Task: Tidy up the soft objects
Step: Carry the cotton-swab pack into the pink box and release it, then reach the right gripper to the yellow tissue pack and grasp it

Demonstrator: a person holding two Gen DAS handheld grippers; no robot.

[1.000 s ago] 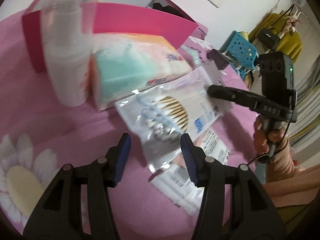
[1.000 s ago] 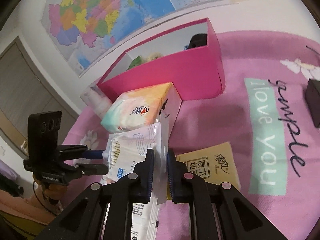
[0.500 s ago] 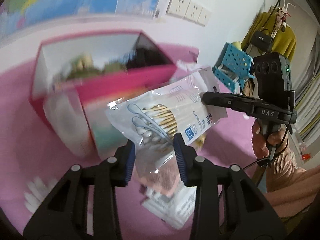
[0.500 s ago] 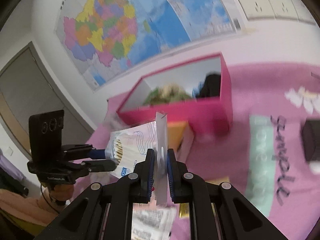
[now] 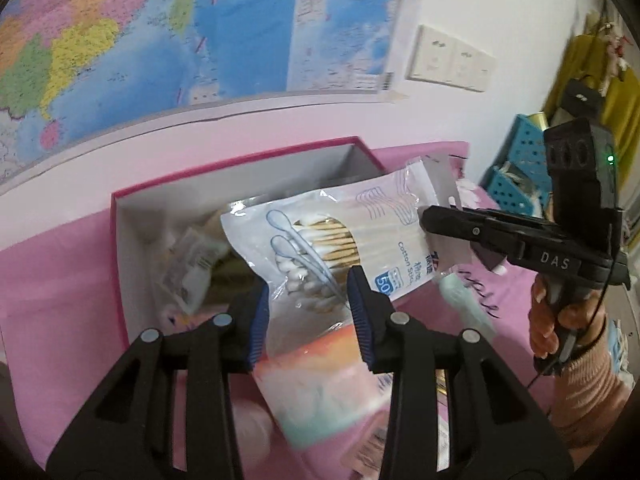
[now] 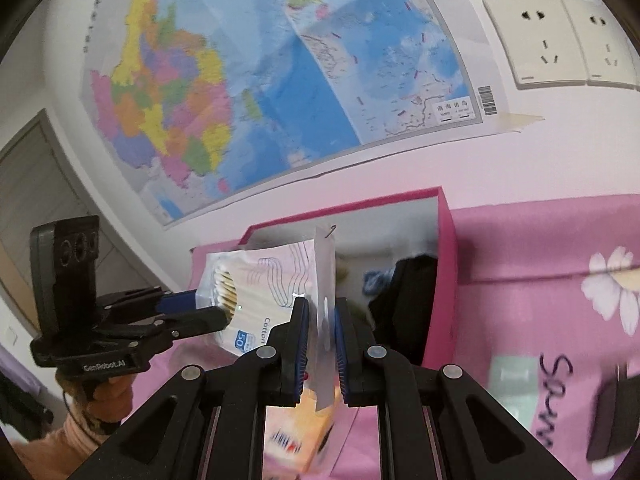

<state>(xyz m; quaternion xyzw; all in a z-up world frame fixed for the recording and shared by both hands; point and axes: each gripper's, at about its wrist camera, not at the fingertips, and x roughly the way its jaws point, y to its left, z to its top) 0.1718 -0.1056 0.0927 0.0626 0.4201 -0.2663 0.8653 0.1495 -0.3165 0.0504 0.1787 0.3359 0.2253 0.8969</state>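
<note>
I am pinching the swab pack's (image 6: 260, 280) flat header edge in my right tool (image 6: 320, 344), its jaws nearly closed on it. My left tool (image 5: 308, 312) is standing partly open astride the pack's (image 5: 340, 240) bottom end; I cannot tell whether it is touching. The pack is hanging over the pink box (image 5: 120, 264). Only the right view is showing a black item (image 6: 408, 304) inside; only the left is showing a tissue pack (image 5: 320, 392) below.
</note>
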